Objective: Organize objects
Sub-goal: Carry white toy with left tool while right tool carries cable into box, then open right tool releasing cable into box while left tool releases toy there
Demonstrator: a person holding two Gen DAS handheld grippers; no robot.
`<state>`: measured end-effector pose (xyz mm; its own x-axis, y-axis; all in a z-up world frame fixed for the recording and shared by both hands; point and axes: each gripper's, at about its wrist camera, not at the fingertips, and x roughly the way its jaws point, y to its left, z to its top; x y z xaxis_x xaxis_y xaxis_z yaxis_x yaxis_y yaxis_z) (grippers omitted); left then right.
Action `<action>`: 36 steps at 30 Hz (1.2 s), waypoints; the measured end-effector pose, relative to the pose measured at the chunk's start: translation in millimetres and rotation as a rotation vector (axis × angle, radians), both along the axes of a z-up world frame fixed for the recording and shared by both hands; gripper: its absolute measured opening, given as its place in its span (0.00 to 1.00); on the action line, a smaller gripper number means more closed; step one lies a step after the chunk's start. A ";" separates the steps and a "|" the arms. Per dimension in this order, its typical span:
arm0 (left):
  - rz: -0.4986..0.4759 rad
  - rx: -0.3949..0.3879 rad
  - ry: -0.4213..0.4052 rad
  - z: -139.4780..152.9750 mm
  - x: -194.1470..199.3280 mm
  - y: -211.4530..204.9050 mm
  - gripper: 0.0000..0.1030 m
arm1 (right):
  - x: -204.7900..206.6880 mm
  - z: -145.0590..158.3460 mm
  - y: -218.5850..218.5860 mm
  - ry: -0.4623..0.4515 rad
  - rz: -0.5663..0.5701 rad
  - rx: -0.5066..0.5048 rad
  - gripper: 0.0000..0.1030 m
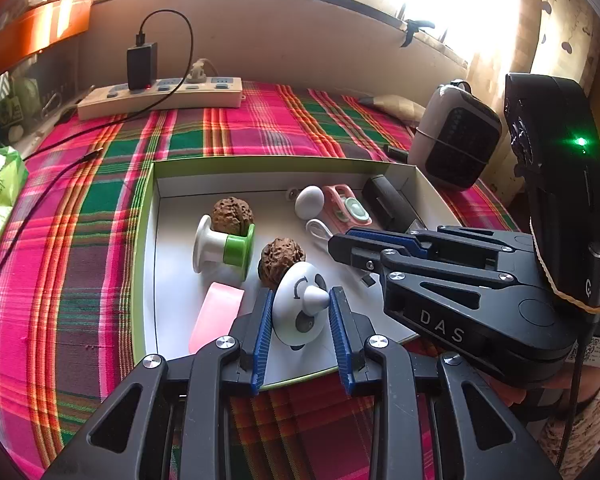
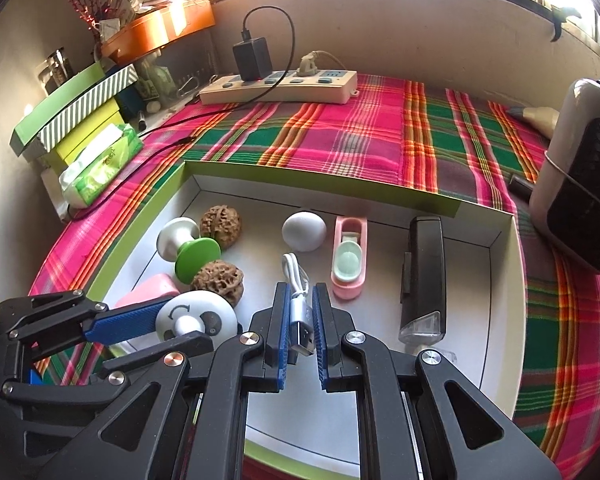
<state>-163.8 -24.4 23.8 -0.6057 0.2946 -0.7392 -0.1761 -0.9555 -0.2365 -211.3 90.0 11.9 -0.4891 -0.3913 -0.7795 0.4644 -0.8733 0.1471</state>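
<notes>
Cable: a short white USB cable with a silver metal plug point(image 2: 300, 312) is pinched at its plug end by the right hand-held gripper point(image 2: 300, 320), blue pads pressed together on it; the white loop trails forward onto the tray floor.
Panda piece: a round white disc with panda-face marks and a centre knob point(image 1: 300, 308) sits between the blue pads of the left hand-held gripper point(image 1: 300, 320), which appear to clamp its edges, at the tray's near left part.
Tray: a shallow white box with lime-green rim point(image 2: 340, 178) holds both, and also two brown wrinkled walnuts point(image 2: 220, 226), a white-and-green spool-shaped piece point(image 2: 188, 252), a pink soft block point(image 2: 148, 290), a white egg-shaped object point(image 2: 304, 230), a pink holder with a pale green disc point(image 2: 350, 260) and a black bar-shaped torch with clear end point(image 2: 422, 276).
Surface: a pink, green and orange plaid cloth covers the counter point(image 2: 360, 132); a cream power strip point(image 2: 280, 88) lies at the back.
Step in hand: likely placing both items inside the tray.
Next move: calls for lowering each to a free spot, then spreading the pads without knocking neighbours.
Writing: "DAS" on the right tool's body, seen in the left wrist view; other labels are unreadable.
</notes>
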 end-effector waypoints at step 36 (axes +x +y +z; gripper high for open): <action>0.015 -0.020 -0.002 0.3 1.9 -1.2 0.30 | 3.5 1.4 3.6 -0.008 -0.034 -0.019 0.20</action>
<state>-161.8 -25.7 24.1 -0.6082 0.2712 -0.7460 -0.1615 -0.9625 -0.2182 -207.8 93.6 13.3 -0.4963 -0.3897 -0.7758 0.4336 -0.8854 0.1674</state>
